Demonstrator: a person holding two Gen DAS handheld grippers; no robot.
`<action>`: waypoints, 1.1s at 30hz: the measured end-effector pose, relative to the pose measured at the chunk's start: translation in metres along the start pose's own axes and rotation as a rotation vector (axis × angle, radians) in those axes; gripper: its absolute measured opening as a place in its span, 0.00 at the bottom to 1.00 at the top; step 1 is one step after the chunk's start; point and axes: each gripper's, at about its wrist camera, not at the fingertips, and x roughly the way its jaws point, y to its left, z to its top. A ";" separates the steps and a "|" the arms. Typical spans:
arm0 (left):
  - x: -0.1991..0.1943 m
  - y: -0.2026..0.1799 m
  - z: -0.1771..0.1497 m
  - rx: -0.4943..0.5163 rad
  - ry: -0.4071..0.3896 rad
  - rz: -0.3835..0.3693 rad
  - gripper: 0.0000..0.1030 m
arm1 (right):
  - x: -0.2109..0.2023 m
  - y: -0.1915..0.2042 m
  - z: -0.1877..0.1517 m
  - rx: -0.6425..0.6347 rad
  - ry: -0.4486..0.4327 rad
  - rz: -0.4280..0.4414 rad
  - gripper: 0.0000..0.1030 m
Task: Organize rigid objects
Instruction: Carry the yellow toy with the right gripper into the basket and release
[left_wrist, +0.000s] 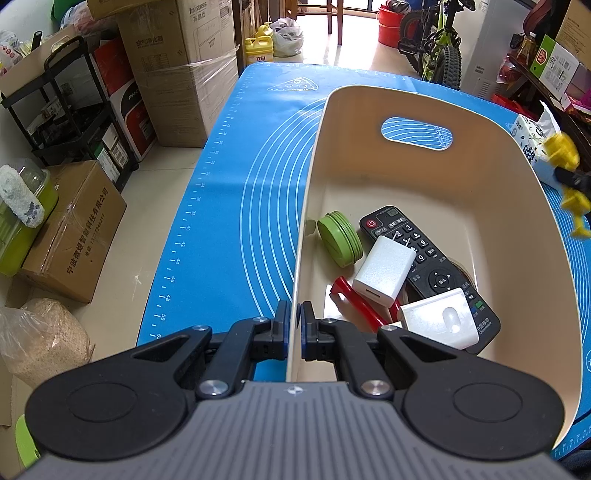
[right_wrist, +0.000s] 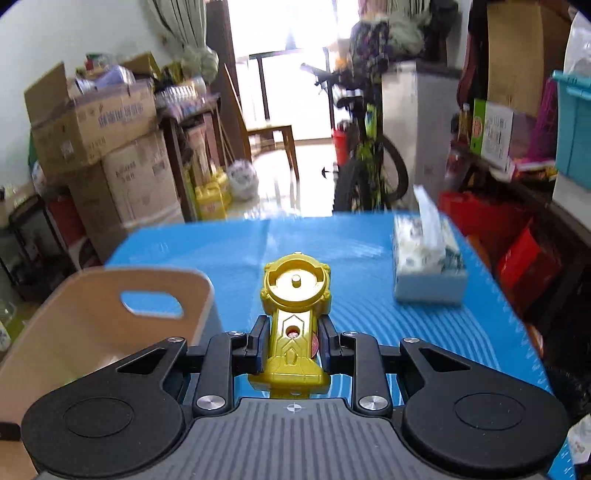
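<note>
- left gripper (left_wrist: 294, 325) clamped on the near rim of the cream bin (left_wrist: 517, 206), one finger inside the wall, one outside.
- inside the bin: green round tin (left_wrist: 338, 238), black remote (left_wrist: 430, 275), white charger (left_wrist: 384, 271), red-handled tool (left_wrist: 356, 301), white hook piece (left_wrist: 439, 317).
- right gripper (right_wrist: 291, 341) closed around the gold toy launcher (right_wrist: 295, 295), held above the blue mat (right_wrist: 362, 306), right of the bin.
- tissue box (right_wrist: 428, 273) resting on the mat at far right.

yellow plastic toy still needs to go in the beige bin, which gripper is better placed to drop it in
Right. The right gripper already has its jaws shut on the yellow plastic toy, held above the blue mat. The left gripper is busy clamping the beige bin's wall.
</note>
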 end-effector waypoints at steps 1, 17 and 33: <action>0.000 0.000 0.000 0.000 0.000 0.001 0.07 | -0.006 0.002 0.003 -0.005 -0.020 0.004 0.34; -0.001 -0.001 0.000 0.003 0.001 0.010 0.07 | -0.061 0.066 0.007 -0.101 -0.060 0.237 0.34; -0.001 0.001 0.001 0.006 0.001 0.011 0.07 | -0.019 0.134 -0.047 -0.250 0.201 0.285 0.34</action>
